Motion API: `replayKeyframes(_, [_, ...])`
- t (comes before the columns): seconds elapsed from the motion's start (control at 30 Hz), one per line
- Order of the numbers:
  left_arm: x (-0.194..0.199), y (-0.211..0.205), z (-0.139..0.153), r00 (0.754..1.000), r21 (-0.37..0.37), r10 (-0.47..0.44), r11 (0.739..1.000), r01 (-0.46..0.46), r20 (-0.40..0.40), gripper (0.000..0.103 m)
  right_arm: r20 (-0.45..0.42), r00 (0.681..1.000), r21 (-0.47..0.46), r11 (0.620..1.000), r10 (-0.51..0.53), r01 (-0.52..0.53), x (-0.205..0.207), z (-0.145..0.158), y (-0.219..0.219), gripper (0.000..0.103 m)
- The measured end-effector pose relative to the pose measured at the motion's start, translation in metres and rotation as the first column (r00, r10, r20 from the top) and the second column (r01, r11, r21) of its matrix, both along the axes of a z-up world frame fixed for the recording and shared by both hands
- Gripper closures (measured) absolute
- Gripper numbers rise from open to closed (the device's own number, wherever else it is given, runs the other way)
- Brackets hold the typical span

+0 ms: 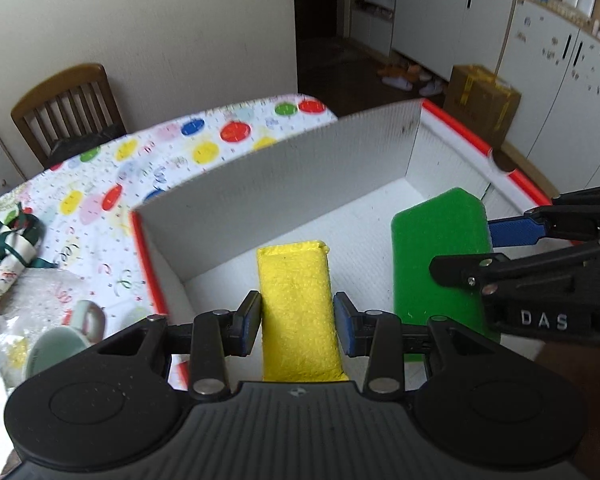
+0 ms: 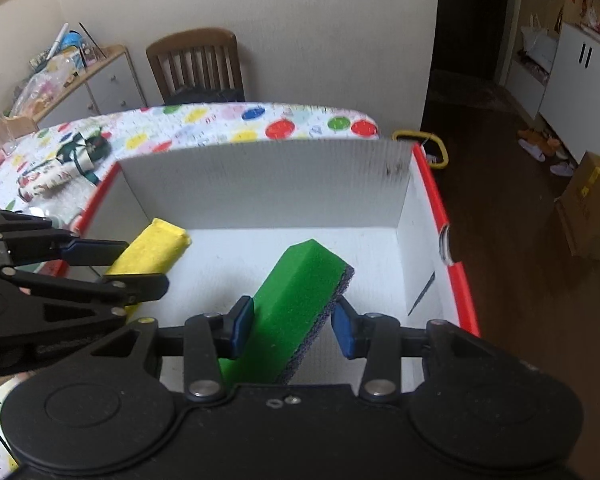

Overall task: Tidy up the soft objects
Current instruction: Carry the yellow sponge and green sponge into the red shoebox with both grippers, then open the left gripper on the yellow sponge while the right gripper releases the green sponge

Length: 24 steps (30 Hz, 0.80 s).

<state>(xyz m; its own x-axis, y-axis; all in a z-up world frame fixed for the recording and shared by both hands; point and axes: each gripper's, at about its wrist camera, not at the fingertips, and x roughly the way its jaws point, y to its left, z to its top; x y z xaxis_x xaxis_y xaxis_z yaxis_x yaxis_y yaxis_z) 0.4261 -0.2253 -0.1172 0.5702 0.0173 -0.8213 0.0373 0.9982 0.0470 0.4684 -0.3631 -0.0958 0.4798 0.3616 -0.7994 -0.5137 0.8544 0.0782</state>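
A: Behind everything stands a pale wall with a wooden chair (image 2: 196,66), but we begin with the two sponges. Our left gripper (image 1: 298,322) pinches the yellow sponge (image 1: 298,304): both blue pads press its long sides. Our right gripper (image 2: 292,326) does the same with the green sponge (image 2: 296,304), which has a dark scouring layer on its right face.

B: And where are they now?

A: Both are inside the white box (image 2: 268,188) with red edges, the yellow one on the left side, the green one on the right. Whether they already touch the floor of the box, we cannot tell.

B: Why do we hold them by the long sides?

A: We think that this keeps each sponge pointing forward, so the two can lie parallel and apart, without pressing on each other.

B: What is outside the box?

A: It stands on a table with a cloth (image 1: 172,148) of coloured dots. To the left of the box lie a wrapped bundle with a green ribbon (image 1: 14,244) and a pale green cup (image 1: 60,346) on its side. Far to the right are white cabinets (image 1: 452,16) and a cardboard carton (image 1: 482,100) on the dark floor.

B: Next step?

A: Probably to lower both and let go.
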Motion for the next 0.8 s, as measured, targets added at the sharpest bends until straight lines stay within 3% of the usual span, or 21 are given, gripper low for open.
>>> replayKeyframes(0.23, [0.016, -0.009, -0.021, 0.997, 0.019, 0.000, 1.000, 0.002, -0.073, 0.065, -0.044, 0.999, -0.016, 1.000, 0.019, -0.020, 0.009, -0.019, 0.003, 0.062])
replayKeyframes(0.7, [0.029, -0.005, -0.041, 0.976, -0.028, -0.005, 1.000, -0.001, -0.220, 0.064, -0.090, 0.996, -0.017, 0.999, 0.028, -0.030, 0.017, -0.021, -0.002, 0.057])
replayKeyframes(0.8, [0.028, -0.006, -0.039, 0.977, -0.026, -0.006, 1.000, 0.000, -0.214, 0.064, -0.082, 0.996, -0.034, 0.999, 0.029, -0.032, 0.016, -0.020, -0.003, 0.053])
